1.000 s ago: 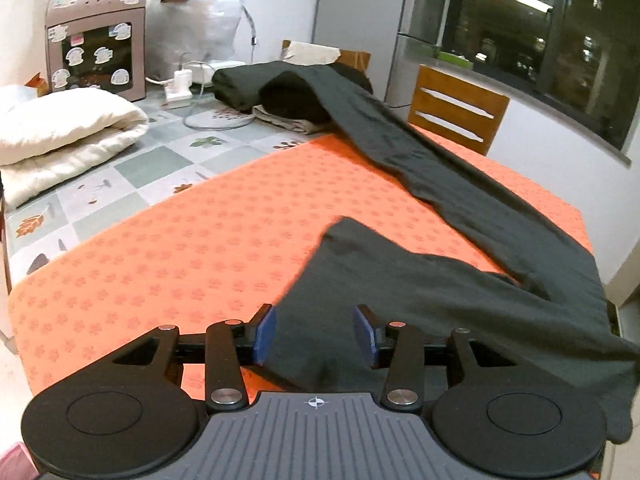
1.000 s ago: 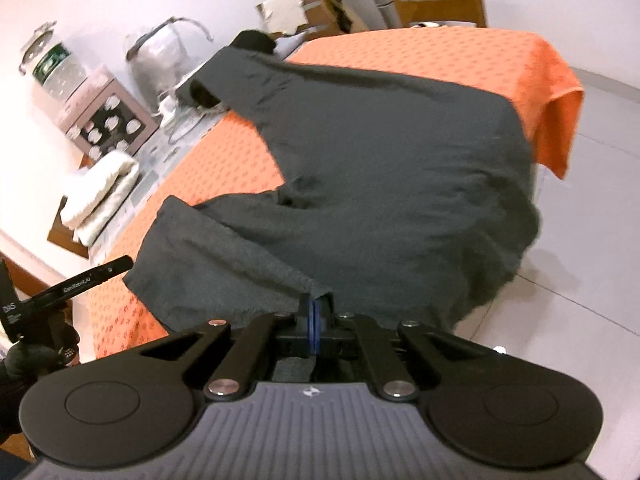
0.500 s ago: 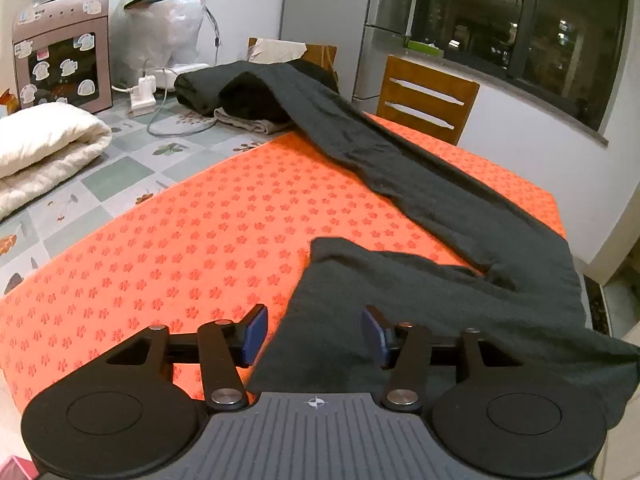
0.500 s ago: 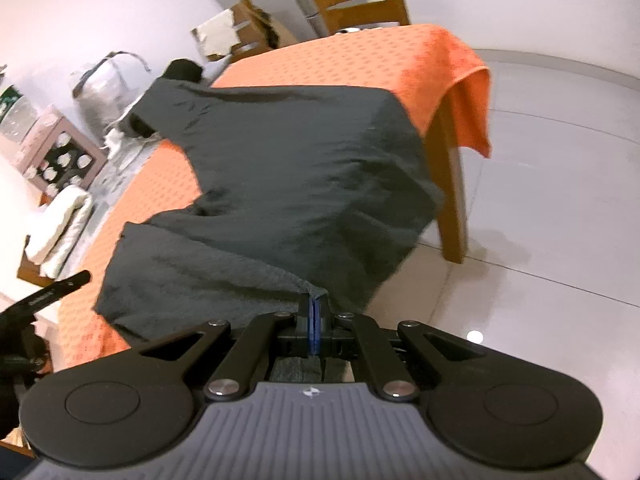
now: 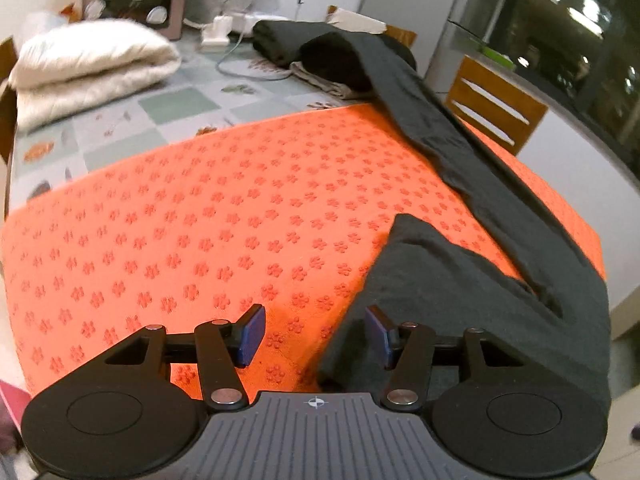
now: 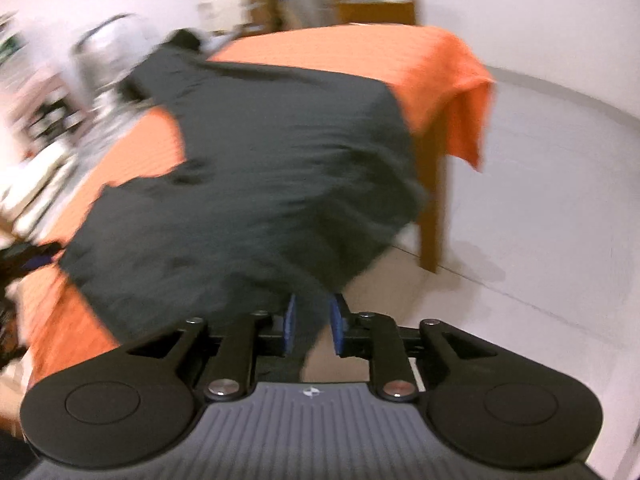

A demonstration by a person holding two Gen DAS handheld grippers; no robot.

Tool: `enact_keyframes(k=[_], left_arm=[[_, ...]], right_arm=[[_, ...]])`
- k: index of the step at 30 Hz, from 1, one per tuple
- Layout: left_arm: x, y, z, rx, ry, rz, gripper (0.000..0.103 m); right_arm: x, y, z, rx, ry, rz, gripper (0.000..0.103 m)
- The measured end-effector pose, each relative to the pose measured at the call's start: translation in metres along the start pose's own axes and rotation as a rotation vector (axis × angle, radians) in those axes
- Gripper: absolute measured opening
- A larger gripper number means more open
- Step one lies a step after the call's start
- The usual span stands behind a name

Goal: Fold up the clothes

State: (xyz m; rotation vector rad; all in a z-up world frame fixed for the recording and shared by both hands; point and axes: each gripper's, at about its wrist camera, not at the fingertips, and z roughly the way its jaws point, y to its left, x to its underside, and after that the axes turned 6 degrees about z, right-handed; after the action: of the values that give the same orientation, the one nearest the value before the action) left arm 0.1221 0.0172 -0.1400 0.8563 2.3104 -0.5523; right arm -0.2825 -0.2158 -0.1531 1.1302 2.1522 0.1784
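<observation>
Two tongs, one dark garment. The garment lies on the orange cloth over the bench, toward the right side; its near part bunches at the near-right corner and spills over the bench edge, while one long leg or sleeve runs diagonally far-left up to a pile of folded dark clothes at the far end. So long axis = near-right to far-left.

Left tongs: released, pads wide apart, hanging just above the near bench edge. The garment's near-left hem sits right by the right pad, partly betw. the pads; the other pad is over bare cloth. Nothing gripped.

Right tongs: view is badly motion-blurred. Pads are parted w/ a strip of dark fabric betw. them; can't tell if it's pinched or just passing thru. These tongs sit off the bench's near-right corner, over floor.

Judgement: both tongs are at the garment's near end, left one nearer the hem corner. Next move likely needs left to shift slightly right and clench on that hem.
</observation>
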Motion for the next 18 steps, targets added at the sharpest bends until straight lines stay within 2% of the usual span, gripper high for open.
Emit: enact_keyframes(k=[4, 7, 13, 18], left_arm=[[0.003, 0.009, 0.008, 0.015, 0.022, -0.102, 0.057], [0.007, 0.011, 0.007, 0.017, 0.018, -0.142, 0.057], [0.015, 0.014, -0.004, 0.041, -0.004, -0.224, 0.055], [0.02, 0.019, -0.013, 0.078, -0.046, -0.294, 0.054]], right_arm=[[0.011, 0.027, 0.011, -0.053, 0.061, -0.161, 0.031], [0.002, 0.046, 0.017, -0.09, 0.06, -0.227, 0.031], [-0.058, 0.093, 0.041, -0.204, 0.069, -0.387, 0.031], [-0.119, 0.141, 0.086, -0.311, 0.129, -0.515, 0.031]])
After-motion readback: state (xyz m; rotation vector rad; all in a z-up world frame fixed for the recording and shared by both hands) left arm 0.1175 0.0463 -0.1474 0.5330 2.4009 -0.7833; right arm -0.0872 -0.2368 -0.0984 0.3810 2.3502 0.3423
